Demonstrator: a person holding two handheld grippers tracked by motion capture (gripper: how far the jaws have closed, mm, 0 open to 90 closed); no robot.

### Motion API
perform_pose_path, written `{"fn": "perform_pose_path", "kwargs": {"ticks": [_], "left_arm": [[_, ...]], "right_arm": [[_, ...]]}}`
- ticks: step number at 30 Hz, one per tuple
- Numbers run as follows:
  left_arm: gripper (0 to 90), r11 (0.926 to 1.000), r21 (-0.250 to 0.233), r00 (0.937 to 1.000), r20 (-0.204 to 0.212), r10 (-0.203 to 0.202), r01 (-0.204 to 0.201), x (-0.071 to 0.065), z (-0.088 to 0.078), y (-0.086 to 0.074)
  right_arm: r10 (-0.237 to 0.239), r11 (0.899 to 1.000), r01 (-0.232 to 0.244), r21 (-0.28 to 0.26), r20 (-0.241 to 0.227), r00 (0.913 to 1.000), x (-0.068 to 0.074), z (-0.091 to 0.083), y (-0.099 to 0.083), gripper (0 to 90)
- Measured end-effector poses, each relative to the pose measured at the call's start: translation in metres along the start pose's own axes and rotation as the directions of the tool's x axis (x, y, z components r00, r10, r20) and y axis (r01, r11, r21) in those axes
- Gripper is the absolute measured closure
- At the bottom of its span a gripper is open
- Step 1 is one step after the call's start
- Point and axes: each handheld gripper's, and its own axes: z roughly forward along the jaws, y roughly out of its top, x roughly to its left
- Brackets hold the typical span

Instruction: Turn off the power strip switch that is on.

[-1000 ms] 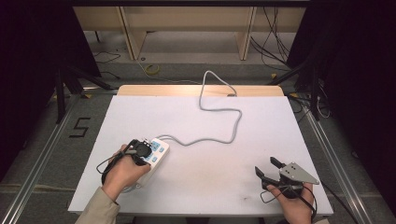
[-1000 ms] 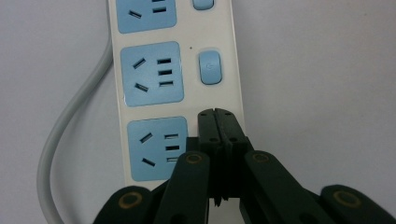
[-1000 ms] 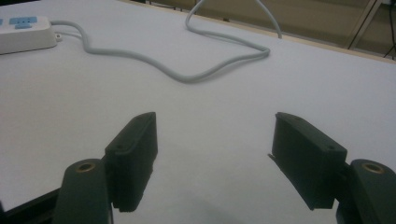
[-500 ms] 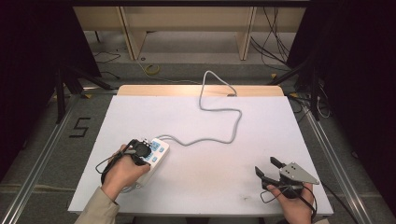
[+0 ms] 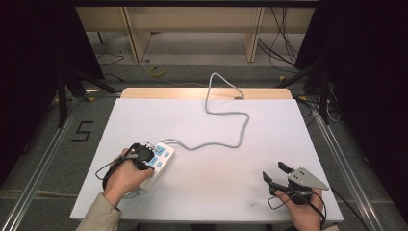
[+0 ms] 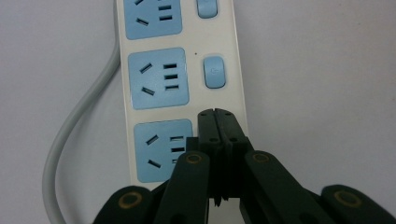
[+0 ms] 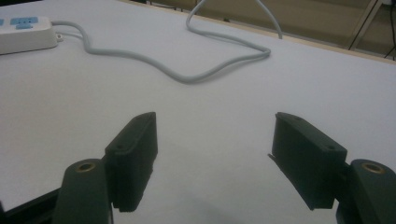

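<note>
Overhead, the white rectangular table stands on a grey floor. Near its left front edge lies the white plastic power strip with blue sockets; the left gripper, jaws closed together, empty, presses its switch side. The right gripper rests opposite, jaws wide, empty; bare tabletop lies between.

A white surface with a pale wooden strip along its far edge stands on a grey floor strewn with dark cables, a coiled yellow cord and a taped numeral five; wooden shelving legs rise behind.
</note>
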Motion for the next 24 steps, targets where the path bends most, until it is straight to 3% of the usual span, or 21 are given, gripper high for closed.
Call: {"fn": "perform_pose_path", "kwargs": {"ticks": [14,24], "left_arm": [[89.5,0.9983,-0.059,0.9999,-0.017,0.001,-0.002,0.0018,-0.005,0.0002],[89.4,0.987,-0.16,0.9996,-0.027,0.004,-0.008,0.0016,-0.0086,0.0002]], "right_arm": [[-0.001,1.0,0.001,0.0,-0.001,1.0,0.0001,0.0002,0.0001,32.0],[0.0,1.0,0.0,0.003,-0.005,1.0,0.0005,0.0005,-0.0001,32.0]]}}
